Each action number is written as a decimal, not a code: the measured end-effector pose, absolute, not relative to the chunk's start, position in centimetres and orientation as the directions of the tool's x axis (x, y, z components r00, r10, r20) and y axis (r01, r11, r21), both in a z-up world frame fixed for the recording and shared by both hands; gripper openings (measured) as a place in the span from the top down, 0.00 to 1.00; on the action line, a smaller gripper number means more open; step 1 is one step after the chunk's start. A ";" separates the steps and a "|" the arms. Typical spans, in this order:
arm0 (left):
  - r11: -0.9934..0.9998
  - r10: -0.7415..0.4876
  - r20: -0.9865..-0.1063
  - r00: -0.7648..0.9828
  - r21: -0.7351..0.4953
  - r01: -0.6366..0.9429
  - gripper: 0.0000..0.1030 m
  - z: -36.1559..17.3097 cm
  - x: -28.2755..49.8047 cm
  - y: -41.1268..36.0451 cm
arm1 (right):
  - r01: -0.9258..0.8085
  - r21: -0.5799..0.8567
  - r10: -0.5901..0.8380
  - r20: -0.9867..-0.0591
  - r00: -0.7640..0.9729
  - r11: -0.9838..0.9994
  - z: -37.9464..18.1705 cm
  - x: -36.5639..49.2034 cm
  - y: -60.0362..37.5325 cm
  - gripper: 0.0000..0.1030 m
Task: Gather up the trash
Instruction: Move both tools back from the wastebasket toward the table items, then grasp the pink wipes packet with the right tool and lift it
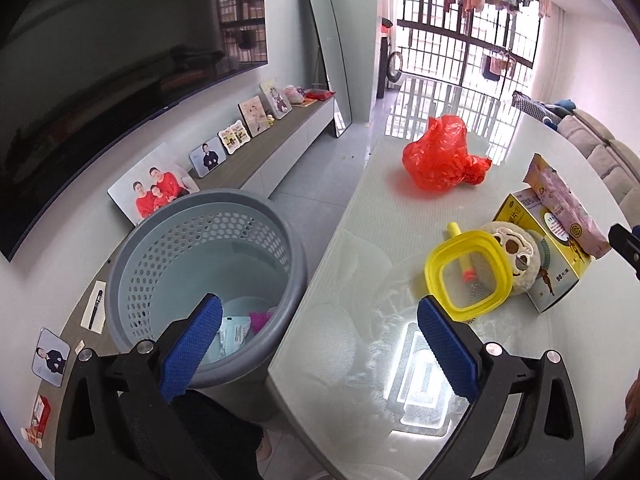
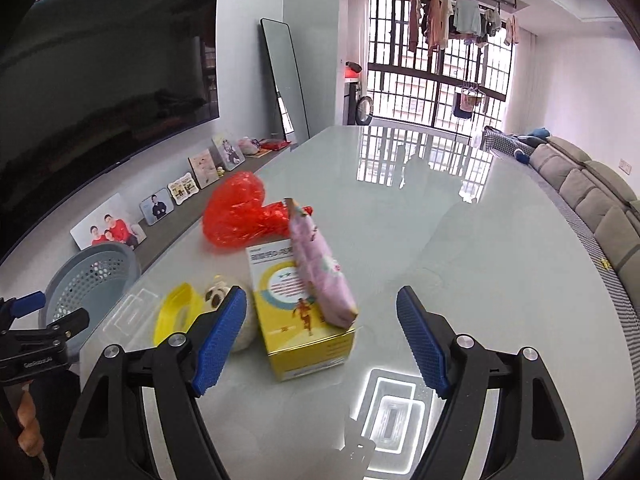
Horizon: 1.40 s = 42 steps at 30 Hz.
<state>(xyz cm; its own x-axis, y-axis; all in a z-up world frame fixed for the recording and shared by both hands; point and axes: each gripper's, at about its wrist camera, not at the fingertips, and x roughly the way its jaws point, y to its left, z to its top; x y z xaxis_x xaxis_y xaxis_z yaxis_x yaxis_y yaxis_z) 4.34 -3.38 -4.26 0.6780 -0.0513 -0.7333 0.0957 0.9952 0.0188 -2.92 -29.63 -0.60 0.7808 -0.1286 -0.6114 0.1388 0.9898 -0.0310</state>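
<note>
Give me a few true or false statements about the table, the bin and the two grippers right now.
1. The pink wrapper lies on the yellow box. True.
2. The right gripper holds the red plastic bag. False: its jaws are open and empty; the bag sits on the table.
3. The grey basket stands beside the table. True.
4. The basket is empty. False: packets lie at its bottom.
5. The left gripper is open. True.
</note>
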 end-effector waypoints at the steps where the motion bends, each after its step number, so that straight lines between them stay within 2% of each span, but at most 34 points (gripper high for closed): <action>1: 0.995 -0.050 -0.733 0.678 0.021 0.097 0.07 -4.2 4.4 -3.5 | 0.143 -0.041 -0.138 -0.617 0.775 0.989 -0.7 -2.4 -30.1 0.28; 12: 0.995 -0.038 -0.742 0.669 0.037 0.097 0.07 -4.2 4.7 -4.7 | 0.099 -0.075 -0.124 -0.655 0.746 0.992 -2.5 3.0 -31.5 0.28; 23: 0.995 -0.028 -0.752 0.659 0.043 0.090 0.07 -4.6 4.9 -4.6 | 0.066 -0.117 -0.127 -0.665 0.736 0.991 -4.2 4.6 -30.1 0.30; 24: 0.995 -0.028 -0.752 0.658 0.043 0.091 0.07 -4.6 4.9 -4.6 | 0.064 -0.123 -0.130 -0.665 0.735 0.990 -4.3 4.7 -30.0 0.32; 25: 0.995 -0.028 -0.752 0.658 0.043 0.091 0.07 -4.6 4.9 -4.6 | 0.064 -0.129 -0.135 -0.666 0.734 0.990 -4.4 4.7 -30.0 0.38; 30: 0.994 -0.025 -0.752 0.658 0.048 0.093 0.07 -4.6 4.8 -4.8 | 0.059 -0.132 -0.132 -0.665 0.735 0.990 -4.3 4.6 -30.0 0.40; 34: 0.994 -0.025 -0.753 0.658 0.048 0.093 0.07 -4.6 4.7 -4.8 | 0.048 -0.148 -0.136 -0.671 0.729 0.988 -4.6 4.6 -29.7 0.53; 37: 0.994 -0.024 -0.752 0.658 0.049 0.093 0.07 -4.7 4.7 -4.9 | 0.044 -0.148 -0.133 -0.669 0.731 0.988 -4.6 4.5 -29.5 0.57; 40: 0.995 -0.024 -0.755 0.656 0.048 0.091 0.07 -4.8 4.7 -4.9 | 0.037 -0.146 -0.127 -0.670 0.732 0.989 -4.7 4.5 -29.4 0.70; 42: 0.995 -0.024 -0.755 0.655 0.048 0.092 0.07 -4.8 4.7 -4.9 | 0.037 -0.140 -0.122 -0.671 0.732 0.989 -4.7 4.5 -29.4 0.74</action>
<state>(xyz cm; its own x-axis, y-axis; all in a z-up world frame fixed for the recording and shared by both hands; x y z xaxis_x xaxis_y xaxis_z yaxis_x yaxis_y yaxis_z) 4.68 -4.88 -4.81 0.6552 -0.0238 -0.7551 0.0919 0.9946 0.0484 4.50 -29.43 -4.69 0.7317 -0.1222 -0.6706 0.0366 0.9894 -0.1403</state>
